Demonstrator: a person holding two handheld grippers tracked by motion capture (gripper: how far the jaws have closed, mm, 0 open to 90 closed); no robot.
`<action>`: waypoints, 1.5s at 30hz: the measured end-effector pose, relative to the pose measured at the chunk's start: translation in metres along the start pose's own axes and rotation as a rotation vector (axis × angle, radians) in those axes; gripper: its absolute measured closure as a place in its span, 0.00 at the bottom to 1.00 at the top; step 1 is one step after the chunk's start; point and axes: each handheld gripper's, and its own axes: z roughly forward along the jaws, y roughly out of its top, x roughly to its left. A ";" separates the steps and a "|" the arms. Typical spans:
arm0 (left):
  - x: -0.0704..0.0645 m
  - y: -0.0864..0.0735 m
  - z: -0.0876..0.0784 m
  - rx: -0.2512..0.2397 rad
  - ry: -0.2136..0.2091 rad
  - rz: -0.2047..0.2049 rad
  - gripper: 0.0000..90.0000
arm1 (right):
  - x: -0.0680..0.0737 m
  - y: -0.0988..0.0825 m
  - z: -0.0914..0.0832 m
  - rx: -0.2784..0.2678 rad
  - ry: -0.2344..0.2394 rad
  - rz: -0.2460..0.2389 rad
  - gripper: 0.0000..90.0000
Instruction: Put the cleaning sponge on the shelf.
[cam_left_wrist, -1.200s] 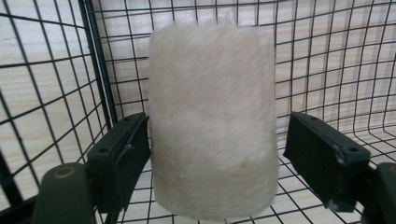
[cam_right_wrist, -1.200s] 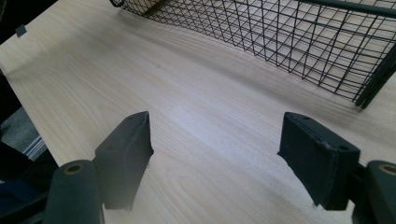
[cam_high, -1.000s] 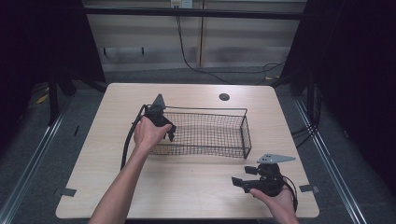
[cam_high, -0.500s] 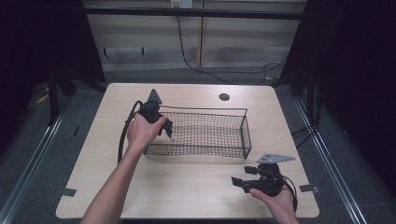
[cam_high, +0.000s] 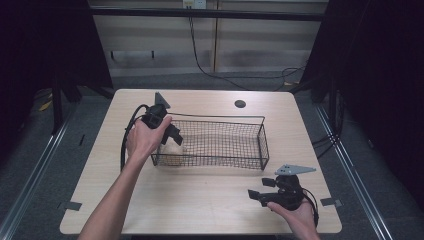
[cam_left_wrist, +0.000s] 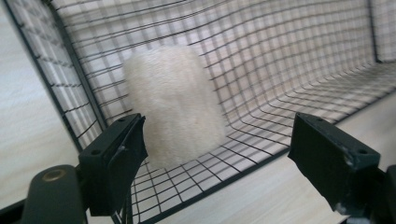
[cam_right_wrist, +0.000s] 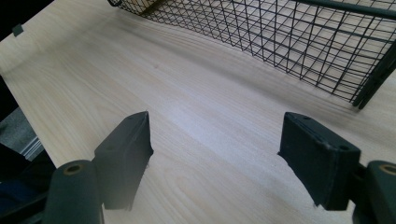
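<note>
A cream fuzzy block (cam_high: 170, 150) (cam_left_wrist: 173, 107) lies inside the left end of a black wire basket (cam_high: 235, 119) (cam_left_wrist: 280, 56) in the middle of the table. My left gripper (cam_high: 172, 137) (cam_left_wrist: 219, 172) hangs over that end, pointing down at the block. Its jaws stand wide apart, a little short of the block, and hold nothing. Near the table's front right corner my right gripper (cam_high: 260, 188) (cam_right_wrist: 215, 154) is open over bare wood, pointing left. The basket's (cam_right_wrist: 303, 42) near wall runs across the top of the right gripper view.
The light wood table (cam_high: 200, 200) has a round dark grommet (cam_high: 240, 104) at the back centre. Tape marks sit at its front corners (cam_high: 72, 205). Cables trail on the floor behind. Dark floor and metal rails lie on both sides.
My left hand and gripper have shifted slightly left and back at the basket's left end, and the cream block now shows in the basket below it. The right gripper has not moved.
</note>
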 end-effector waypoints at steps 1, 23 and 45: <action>-0.001 -0.001 -0.002 -0.011 -0.012 0.007 0.20 | 0.000 0.000 0.000 0.000 0.001 0.000 0.27; 0.003 -0.019 -0.029 -0.075 -0.104 0.136 0.23 | -0.001 0.000 0.001 0.001 -0.004 0.003 0.27; -0.001 -0.053 -0.056 -0.165 -0.099 0.283 0.25 | 0.000 0.000 0.001 0.001 -0.006 0.000 0.27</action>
